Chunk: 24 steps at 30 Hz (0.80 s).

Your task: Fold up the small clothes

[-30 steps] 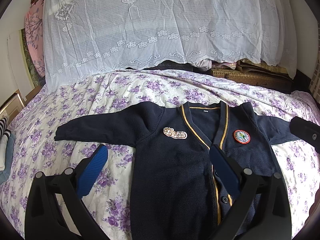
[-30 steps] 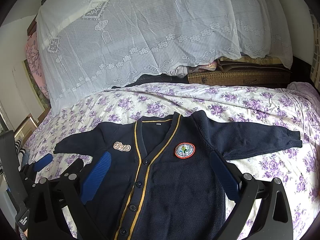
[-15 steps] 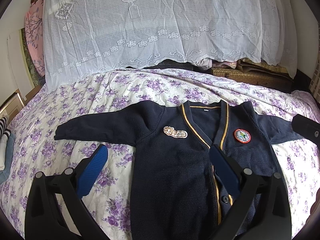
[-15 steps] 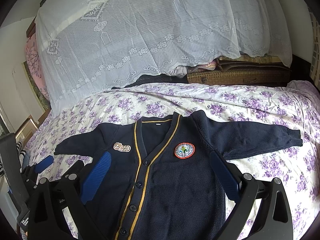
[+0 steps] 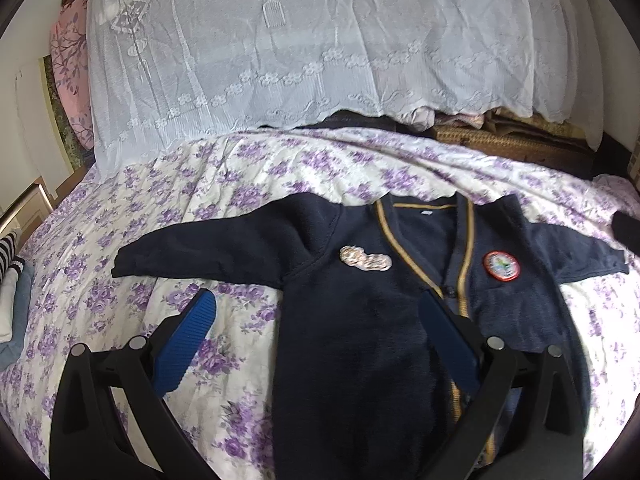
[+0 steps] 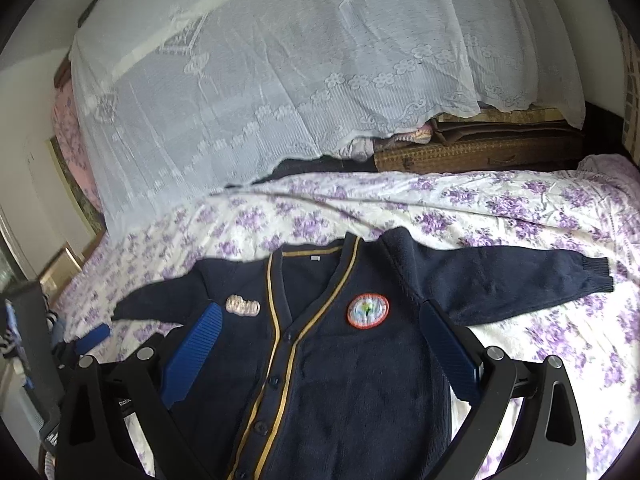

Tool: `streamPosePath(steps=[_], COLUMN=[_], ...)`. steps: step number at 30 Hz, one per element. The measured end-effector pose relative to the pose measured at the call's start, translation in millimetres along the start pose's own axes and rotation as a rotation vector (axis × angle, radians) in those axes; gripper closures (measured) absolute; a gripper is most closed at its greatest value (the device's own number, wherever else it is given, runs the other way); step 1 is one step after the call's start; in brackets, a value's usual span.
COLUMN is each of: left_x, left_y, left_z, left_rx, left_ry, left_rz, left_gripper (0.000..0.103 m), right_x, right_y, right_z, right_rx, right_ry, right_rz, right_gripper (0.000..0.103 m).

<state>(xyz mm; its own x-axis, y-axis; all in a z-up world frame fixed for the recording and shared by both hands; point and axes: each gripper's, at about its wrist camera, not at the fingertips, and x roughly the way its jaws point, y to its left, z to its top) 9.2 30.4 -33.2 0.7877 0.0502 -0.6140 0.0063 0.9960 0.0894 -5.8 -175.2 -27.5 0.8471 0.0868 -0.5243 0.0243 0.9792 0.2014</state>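
Observation:
A small navy cardigan with yellow trim lies flat, front up, on the floral bedspread, sleeves spread to both sides. It also shows in the right wrist view. It bears a round red badge and a pale embroidered patch. My left gripper is open and empty above the cardigan's left half. My right gripper is open and empty above its chest. The left gripper's blue pad shows at the right wrist view's left edge.
A white lace cover drapes over piled things at the bed's far side. A woven brown case lies under it at the right. Striped and folded cloth sits at the bed's left edge.
Both grippers have shifted slightly, and the right wrist view now looks a bit lower and closer to the cardigan. The cardigan has not moved. Both grippers stay open.

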Motion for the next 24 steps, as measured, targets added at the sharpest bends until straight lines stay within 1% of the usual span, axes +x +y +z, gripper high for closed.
streamPosePath(steps=[2,4,6,7,8,10,14,17,20,22,24], left_x=[14,36,55,63,68,81,104,131,161,172,179], left_y=[10,27,46,56,63,91,129,143,152,160,169], left_z=[0,1,0,2,4,7,10,9,8,8,10], left_rx=[0.003,0.001,-0.023,-0.045,-0.064,-0.136,-0.250,-0.286,-0.318,-0.355,-0.384], left_ry=[0.014,0.039,0.082,0.104,0.117,0.155,0.197,0.241,0.301,0.315,0.315], left_rz=[0.017,0.075,0.115,0.116,0.111,0.086,0.050,0.028,-0.014,-0.028,-0.044], left_gripper=[0.004,0.004,0.004,0.004,0.004,0.004,0.004,0.004,0.004,0.004,0.004], right_x=[5,10,16,17,18,18,18,18,24,26,39], right_y=[-20,-50,-82,-98,-114,-148,-210,-243,-269,-286,-302], right_z=[-2,-5,-8,-11,-13,-16,-23,-34,-44,-49,-52], right_rx=[0.031,0.071,0.120,0.145,0.173,0.265,0.498,0.601,0.684,0.744,0.802], right_ry=[-0.044,-0.073,-0.068,-0.069,-0.069,-0.066,-0.070,-0.068,-0.054,-0.053,-0.042], right_rz=[0.041,0.071,0.020,-0.001,-0.017,-0.034,0.017,0.010,-0.009,-0.006,-0.006], right_gripper=[0.003,0.003,0.003,0.003,0.003,0.003,0.003,0.003,0.003,0.003,0.004])
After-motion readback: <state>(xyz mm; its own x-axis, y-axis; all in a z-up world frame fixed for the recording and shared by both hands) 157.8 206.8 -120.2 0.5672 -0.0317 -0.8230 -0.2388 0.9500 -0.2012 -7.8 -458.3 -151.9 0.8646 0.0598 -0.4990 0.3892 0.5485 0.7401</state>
